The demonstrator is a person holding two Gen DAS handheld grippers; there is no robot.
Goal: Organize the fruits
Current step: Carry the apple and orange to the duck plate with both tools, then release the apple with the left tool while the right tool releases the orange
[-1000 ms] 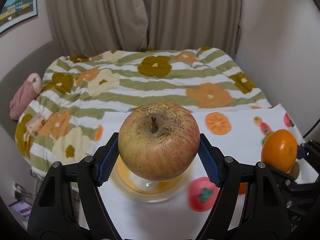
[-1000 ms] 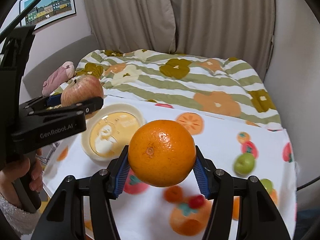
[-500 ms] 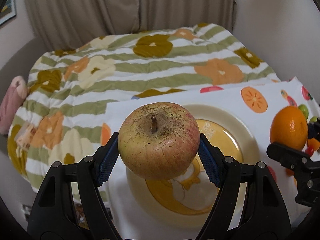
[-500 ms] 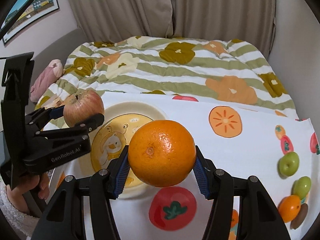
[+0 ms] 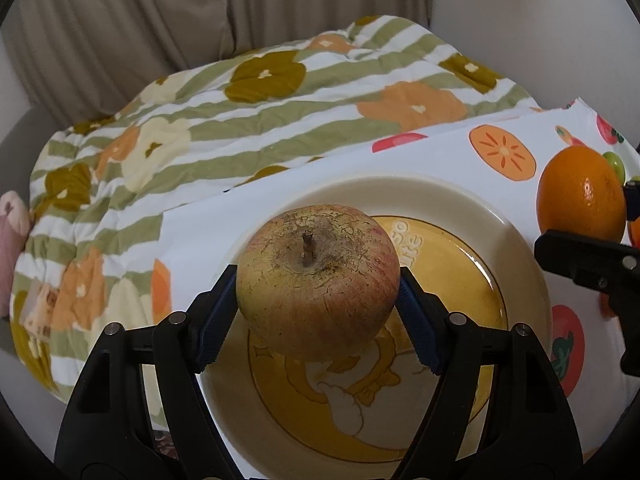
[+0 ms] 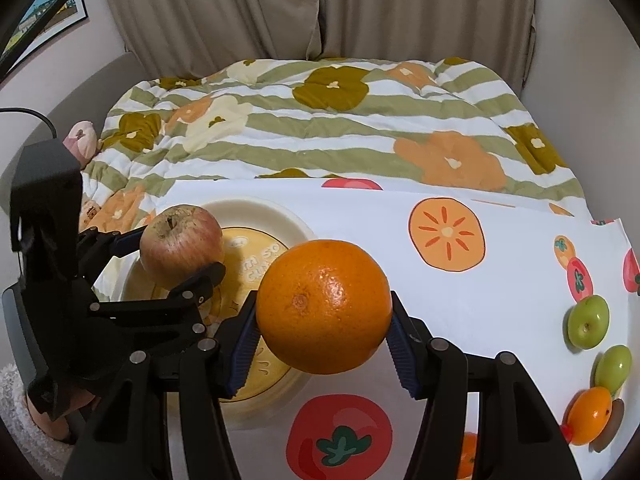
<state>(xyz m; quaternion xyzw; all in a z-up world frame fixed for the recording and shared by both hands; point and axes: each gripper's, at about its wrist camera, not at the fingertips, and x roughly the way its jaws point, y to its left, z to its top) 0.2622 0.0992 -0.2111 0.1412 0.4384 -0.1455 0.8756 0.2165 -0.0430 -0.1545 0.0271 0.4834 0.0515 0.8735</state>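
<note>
**Inspector A:** Firstly, the left wrist view. The left gripper (image 5: 318, 300) has its blue pads clamped on either side of the apple (image 5: 318, 284), stem up, held above the plate (image 5: 524, 264). I cannot tell whether the fruit touches the dish. The plate sits on a fruit-print cloth (image 5: 440, 152), with a striped quilt (image 5: 260, 120) beyond. At far right, the orange (image 5: 580, 196) shows in the other tool.

**Inspector B:** Noted. Right wrist view: the right gripper (image 6: 323, 326) is closed on the orange (image 6: 323, 306), near the plate's (image 6: 256, 208) right side. The apple (image 6: 182, 246) hangs over the plate's left part in the left gripper (image 6: 180, 256). Small green and orange fruits (image 6: 588, 322) lie at the cloth's right edge.

**Inspector A:** Risks?

**Inspector B:** In my judgement, three. Both tools converge on one dish, so their frames may collide. Round fruit released from height may roll off the rim. The plate lies near the cloth's left edge; a nudge could shift it.
</note>
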